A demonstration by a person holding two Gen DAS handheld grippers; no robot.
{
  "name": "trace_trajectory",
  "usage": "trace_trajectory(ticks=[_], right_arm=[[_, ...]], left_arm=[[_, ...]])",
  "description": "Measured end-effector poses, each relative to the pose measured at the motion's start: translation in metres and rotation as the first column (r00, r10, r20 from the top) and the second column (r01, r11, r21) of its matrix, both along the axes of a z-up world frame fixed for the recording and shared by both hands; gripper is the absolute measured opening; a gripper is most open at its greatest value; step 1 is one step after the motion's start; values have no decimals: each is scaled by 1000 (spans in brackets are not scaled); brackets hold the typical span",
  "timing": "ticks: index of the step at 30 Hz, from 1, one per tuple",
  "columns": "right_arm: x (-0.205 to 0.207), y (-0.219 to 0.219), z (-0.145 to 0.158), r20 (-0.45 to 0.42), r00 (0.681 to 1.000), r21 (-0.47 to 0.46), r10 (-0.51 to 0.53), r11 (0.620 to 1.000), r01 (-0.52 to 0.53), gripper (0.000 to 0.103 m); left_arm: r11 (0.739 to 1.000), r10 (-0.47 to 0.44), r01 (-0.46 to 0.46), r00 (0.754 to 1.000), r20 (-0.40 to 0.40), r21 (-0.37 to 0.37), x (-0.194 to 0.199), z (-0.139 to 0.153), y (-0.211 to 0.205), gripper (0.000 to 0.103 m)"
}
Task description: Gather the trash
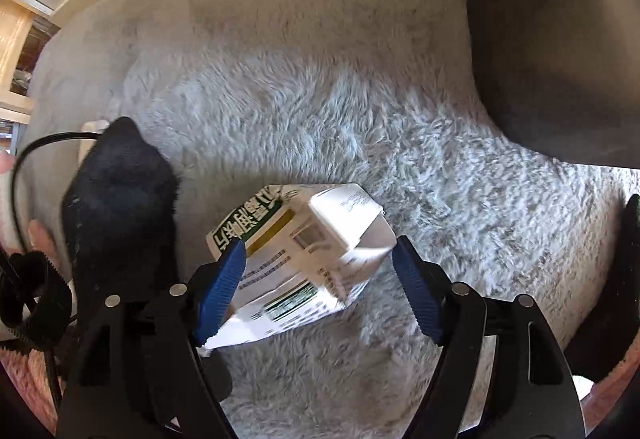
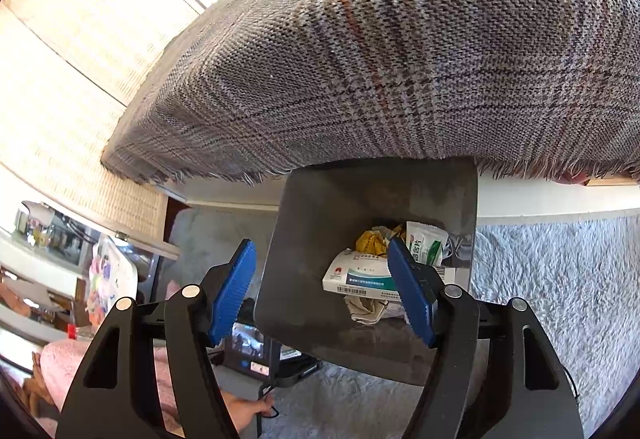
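The white carton (image 1: pixel 296 263), printed with green and yellow panels, lies on its side on the shaggy grey rug (image 1: pixel 320 111), directly beneath the left gripper (image 1: pixel 316 279), which points straight down at it. The carton's long axis runs diagonally, from lower left beneath the left blue pad up toward its folded top at upper right. The jaws stand apart: the right pad sits clear of the carton's edge, while the left pad overlaps the printed face in this view, and whether it touches the card I cannot tell. As I read it, nothing is clamped. The left gripper is plainly the nearer tool; a fresh grasp would need the pads to straddle the carton across its short width.

A foot in a dark sock (image 1: pixel 120 207) rests on the rug just left of the carton.

The right gripper (image 2: pixel 320 287) is also spread, holding nothing, and looks down into the dark grey bin (image 2: pixel 320 223) that stands on the rug under a plaid blanket (image 2: pixel 380 51). Inside the bin lie a white medicine box (image 2: pixel 356 275), a green-and-white sachet (image 2: pixel 426 243), crumpled yellow paper (image 2: pixel 370 241) and a pale wad of tissue (image 2: pixel 366 309). The bin's dark wall also shows at the upper right of the left wrist view, near the carton, so the carry looks short.
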State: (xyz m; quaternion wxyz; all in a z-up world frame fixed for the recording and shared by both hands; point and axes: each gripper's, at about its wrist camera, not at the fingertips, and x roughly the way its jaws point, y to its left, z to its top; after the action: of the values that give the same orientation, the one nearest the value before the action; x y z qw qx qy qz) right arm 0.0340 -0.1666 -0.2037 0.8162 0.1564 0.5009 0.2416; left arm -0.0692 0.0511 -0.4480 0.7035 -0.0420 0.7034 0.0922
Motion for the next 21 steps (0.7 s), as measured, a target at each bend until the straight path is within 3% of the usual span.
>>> trace_trajectory(ticks=[7,11,18,21], right_arm=[[5,-7,-4,-16,1000,19,-18,1000,19,69],[6,5,-5,-20,1000,18,7,1000,-7,69],[1,-1,-2,-10,1000,14,-5,1000,5,69],[0,-9,2,-1,1000,18,-26,1000,26,69]], left_arm=[[999,-35,35,999,-2,-11,10,-11,4,66],[997,-78,79,997,25,-1,7,-5,-2,52],[993,-117,118,992,46,-14,9,-5,-19,47],[991,-134,134,988,79,6,23,3,-15,38]])
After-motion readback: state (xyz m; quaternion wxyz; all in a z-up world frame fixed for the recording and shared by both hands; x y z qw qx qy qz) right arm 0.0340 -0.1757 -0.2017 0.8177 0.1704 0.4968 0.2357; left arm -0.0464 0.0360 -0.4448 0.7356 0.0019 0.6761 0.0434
